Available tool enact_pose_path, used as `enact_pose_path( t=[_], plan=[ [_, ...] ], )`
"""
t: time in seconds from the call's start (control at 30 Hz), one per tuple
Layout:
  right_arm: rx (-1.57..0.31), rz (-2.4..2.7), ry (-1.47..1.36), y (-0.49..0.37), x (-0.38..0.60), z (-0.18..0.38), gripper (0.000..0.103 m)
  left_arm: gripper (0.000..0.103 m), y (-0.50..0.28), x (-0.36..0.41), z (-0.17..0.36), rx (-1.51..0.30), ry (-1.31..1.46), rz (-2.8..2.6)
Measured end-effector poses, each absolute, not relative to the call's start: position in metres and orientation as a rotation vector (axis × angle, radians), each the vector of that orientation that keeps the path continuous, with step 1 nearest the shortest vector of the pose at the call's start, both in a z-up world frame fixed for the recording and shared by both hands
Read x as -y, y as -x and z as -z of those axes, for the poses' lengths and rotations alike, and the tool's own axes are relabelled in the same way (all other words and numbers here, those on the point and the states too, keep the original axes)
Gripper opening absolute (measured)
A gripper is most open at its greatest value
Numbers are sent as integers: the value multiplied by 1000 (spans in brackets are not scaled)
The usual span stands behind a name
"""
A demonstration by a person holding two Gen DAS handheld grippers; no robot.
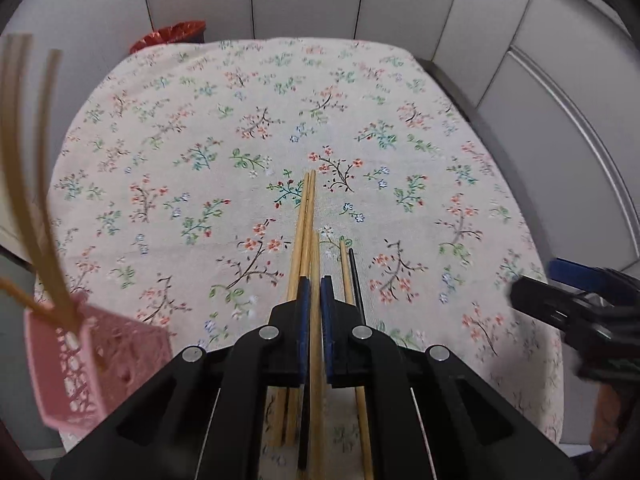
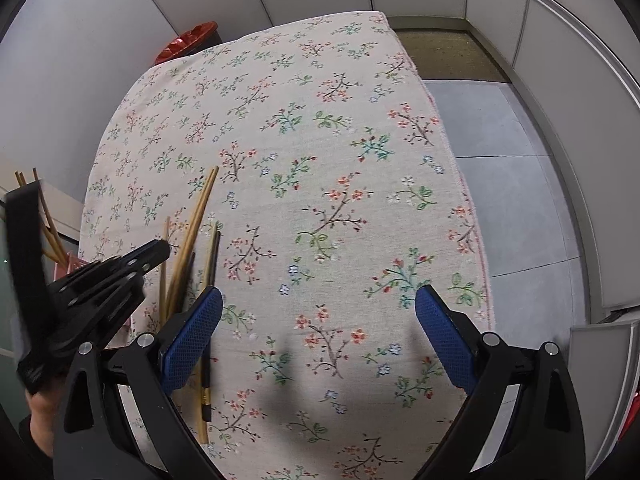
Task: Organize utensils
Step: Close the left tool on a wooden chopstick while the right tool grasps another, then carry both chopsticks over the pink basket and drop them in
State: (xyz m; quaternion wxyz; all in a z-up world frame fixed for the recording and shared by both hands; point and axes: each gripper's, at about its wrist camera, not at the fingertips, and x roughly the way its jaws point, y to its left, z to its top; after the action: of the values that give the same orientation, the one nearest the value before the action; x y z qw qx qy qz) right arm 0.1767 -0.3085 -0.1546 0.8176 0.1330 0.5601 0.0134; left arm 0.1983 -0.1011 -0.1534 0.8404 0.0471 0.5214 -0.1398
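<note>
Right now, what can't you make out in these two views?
- Left wrist view: near ends of the chopsticks hidden under the left gripper.
- Left wrist view: pink basket motion-blurred, cut by the frame edge.
- Right wrist view: basket nearly hidden behind the left gripper; right gripper holds nothing.

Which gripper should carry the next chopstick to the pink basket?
Left. The left gripper is already shut on a wooden chopstick, with the pink basket close on its side. The right gripper hangs open over bare tablecloth.
</note>
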Motion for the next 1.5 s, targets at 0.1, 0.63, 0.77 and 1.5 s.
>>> enact_pose_path(
  t=[0.1, 0.63, 0.77, 1.5],
  plan=[
    [-1211, -54, -279, -181, 293, 158, 76, 5, -178, 96, 134, -1060, -114, 318],
    [-1294, -226, -271, -219, 209, 187, 16, 5, -125, 45, 81, -929, -84, 369],
    [-1318, -230, -272, -230, 198, 198, 14, 5, -124, 34, 75, -910, -71, 375],
    [-1245, -181, -96, -228, 165, 197, 4, 5, -117, 3, 67, -873, -32, 341]
  ],
)
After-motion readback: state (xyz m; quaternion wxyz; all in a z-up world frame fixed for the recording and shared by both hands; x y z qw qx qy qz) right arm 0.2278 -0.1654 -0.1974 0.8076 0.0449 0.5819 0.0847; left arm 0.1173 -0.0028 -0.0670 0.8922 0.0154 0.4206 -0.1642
